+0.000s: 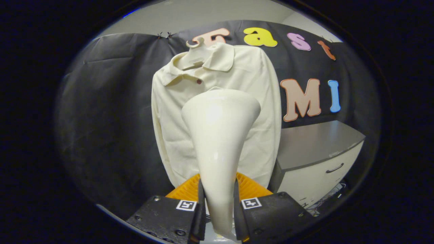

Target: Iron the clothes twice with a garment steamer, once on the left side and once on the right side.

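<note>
While the tongs (pixel 218 203) clamp the steamer (pixel 218 135), the shirt (pixel 217 112) hangs just beyond.

Gripper view looks along the fingers (pixel 196 217), near the hung shirt (pixel 237 88).

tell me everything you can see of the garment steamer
The garment steamer looks like glossy cream plastic: a narrow handle that widens into a broad, flared head. It stands upright between the fingers of the gripper, which press on its handle from both sides. Its head rises in front of the hanging shirt; contact cannot be told.
</note>
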